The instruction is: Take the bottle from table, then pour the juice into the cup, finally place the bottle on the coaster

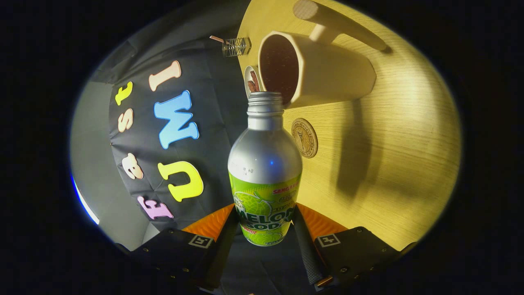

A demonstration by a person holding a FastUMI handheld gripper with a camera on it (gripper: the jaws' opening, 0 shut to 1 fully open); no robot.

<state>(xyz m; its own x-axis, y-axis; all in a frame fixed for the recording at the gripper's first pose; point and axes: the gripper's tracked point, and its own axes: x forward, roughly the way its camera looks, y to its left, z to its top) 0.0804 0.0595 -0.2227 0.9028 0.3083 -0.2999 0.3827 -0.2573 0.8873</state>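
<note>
The bottle (265,172) stands at the centre of the frame, clamped low on its labelled body between your tongs (265,229), whose two fingers press on it from either side at the bottom centre; the tongs are closed to the bottle's width and hold nothing else. Its long axis runs straight ahead along the fingers, and the open, uncapped neck points up the frame toward the cup (317,69). The whole view is rolled, so the wooden counter (409,143) appears as a wall on the right half of the frame, which suggests the bottle is tipped well over for the pour. The cup's dark mouth lies just beyond the bottle's neck, above and slightly right of it, rim close to rim; whether juice is passing cannot be told. A round coaster (304,138) lies on the counter just right of the bottle's shoulder, between bottle and cup base. A small clear box (236,46) sits near the counter's edge at upper centre, left of the cup.
</note>
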